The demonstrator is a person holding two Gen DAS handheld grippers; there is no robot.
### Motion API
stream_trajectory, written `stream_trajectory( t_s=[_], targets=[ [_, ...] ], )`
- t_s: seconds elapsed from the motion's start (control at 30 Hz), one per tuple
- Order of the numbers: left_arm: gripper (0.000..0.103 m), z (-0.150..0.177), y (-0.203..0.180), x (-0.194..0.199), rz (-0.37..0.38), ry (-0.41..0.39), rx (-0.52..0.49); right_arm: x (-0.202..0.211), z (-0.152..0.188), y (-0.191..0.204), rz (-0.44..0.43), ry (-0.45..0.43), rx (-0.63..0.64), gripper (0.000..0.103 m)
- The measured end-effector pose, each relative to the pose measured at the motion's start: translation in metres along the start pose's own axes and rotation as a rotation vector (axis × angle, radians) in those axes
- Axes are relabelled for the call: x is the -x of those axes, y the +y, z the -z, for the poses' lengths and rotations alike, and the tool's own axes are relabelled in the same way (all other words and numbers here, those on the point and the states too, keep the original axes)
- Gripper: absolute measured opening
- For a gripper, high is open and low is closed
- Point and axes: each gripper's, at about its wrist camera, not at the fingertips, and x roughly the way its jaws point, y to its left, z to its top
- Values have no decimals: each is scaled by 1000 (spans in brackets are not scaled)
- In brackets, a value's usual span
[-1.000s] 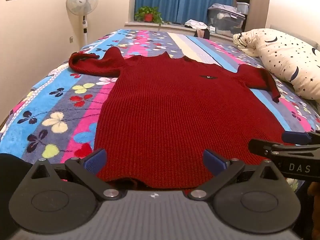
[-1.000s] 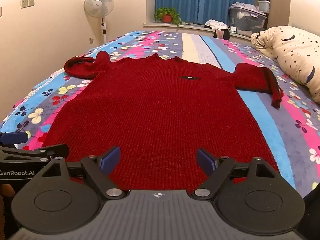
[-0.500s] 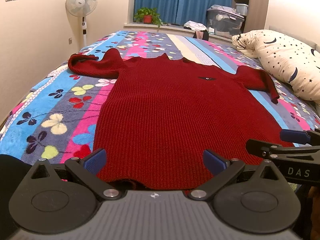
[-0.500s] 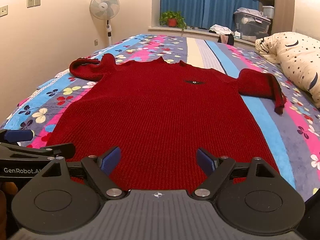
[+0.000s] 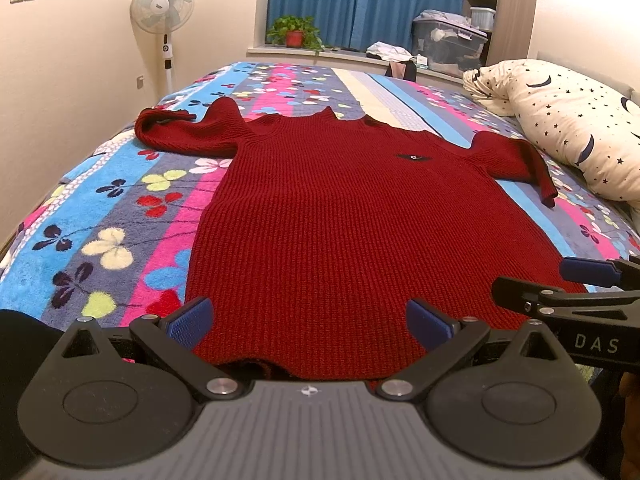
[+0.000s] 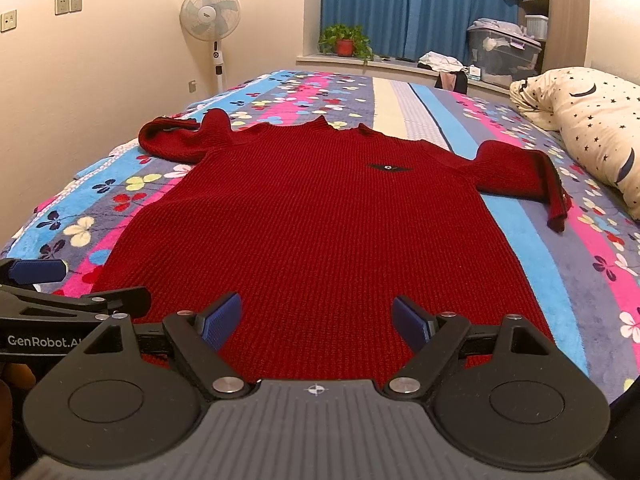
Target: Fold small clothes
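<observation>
A dark red knit sweater [image 5: 360, 216] lies flat, front up, on the bed, its hem towards me and both sleeves spread out; it also shows in the right wrist view [image 6: 320, 216]. My left gripper [image 5: 310, 320] is open and empty, just above the hem near its left side. My right gripper [image 6: 318, 320] is open and empty above the hem near its right side. Each gripper shows at the edge of the other's view: the right one [image 5: 568, 292], the left one [image 6: 68, 288].
The bed has a flowered striped blanket [image 5: 100, 216]. A star-print pillow [image 5: 576, 120] lies at the right. A standing fan [image 5: 164, 12] is by the left wall. A potted plant [image 5: 296, 34] and storage boxes [image 5: 448, 46] stand at the window sill.
Both grippers have risen and drawn back slightly from the hem; both stay open. The sweater has not moved.
</observation>
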Motion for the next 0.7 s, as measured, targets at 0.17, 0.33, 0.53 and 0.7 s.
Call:
stream_trajectory(
  t_s=[0.17,0.33,0.53,0.7],
  targets=[
    [103,0,0,0,-1,0,0,0,0,0,-2,1,-2,84],
    [103,0,0,0,-1,0,0,0,0,0,-4,0,-4,84],
    [103,0,0,0,-1,0,1,0,0,0,-5,-7,-5,84],
    [103,0,0,0,-1,0,1,-1,1,1,-6,-11,-8,84]
  ],
)
